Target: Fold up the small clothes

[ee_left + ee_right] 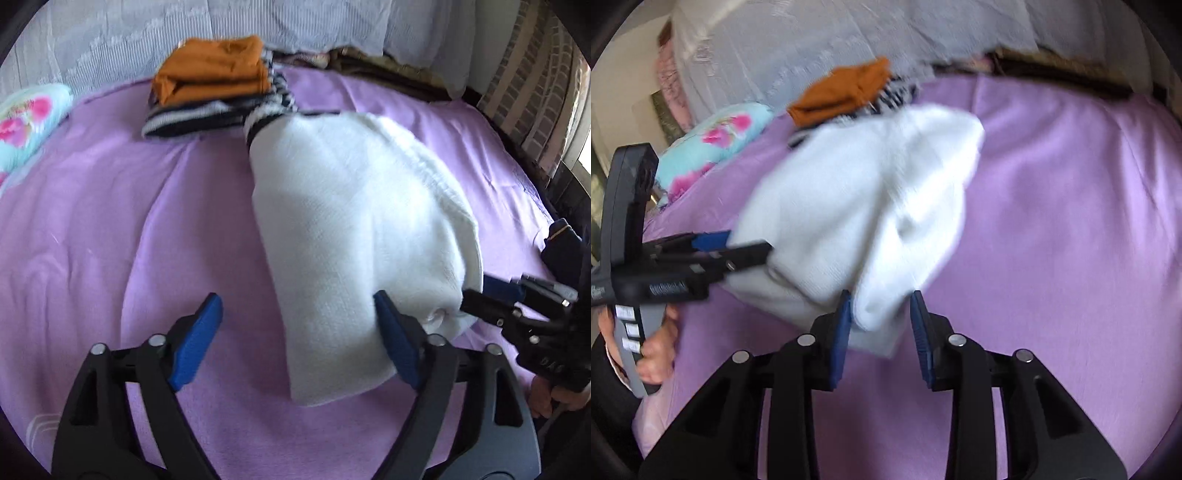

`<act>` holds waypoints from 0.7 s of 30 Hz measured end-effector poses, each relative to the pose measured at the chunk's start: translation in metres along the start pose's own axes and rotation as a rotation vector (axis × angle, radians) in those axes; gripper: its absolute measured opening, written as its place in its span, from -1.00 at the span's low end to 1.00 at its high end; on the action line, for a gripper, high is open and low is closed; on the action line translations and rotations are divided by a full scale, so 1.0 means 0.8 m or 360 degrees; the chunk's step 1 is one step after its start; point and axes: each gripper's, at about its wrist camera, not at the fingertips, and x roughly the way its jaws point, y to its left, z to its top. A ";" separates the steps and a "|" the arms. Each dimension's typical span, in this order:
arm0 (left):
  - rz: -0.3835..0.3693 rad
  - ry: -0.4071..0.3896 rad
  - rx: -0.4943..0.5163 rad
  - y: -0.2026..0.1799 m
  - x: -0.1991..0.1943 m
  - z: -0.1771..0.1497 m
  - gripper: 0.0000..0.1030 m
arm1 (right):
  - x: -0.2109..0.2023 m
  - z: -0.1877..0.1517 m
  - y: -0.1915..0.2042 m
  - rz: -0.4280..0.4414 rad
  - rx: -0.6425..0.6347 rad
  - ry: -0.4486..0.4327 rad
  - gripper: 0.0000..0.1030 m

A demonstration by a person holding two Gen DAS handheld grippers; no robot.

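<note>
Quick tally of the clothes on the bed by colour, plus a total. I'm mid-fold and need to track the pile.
White: 1, the white garment at the grippers
Orange: 1, the folded orange garment on top of the stack
Black-and-white striped: 1, the striped garment under it
Dark navy: 1, the dark garment at the bed's right edge, partly hidden
Total: 4
</note>
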 end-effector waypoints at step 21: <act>-0.0094 0.0037 -0.0085 0.021 -0.002 0.000 0.91 | -0.029 0.005 0.025 0.0069 0.0031 -0.0204 -0.88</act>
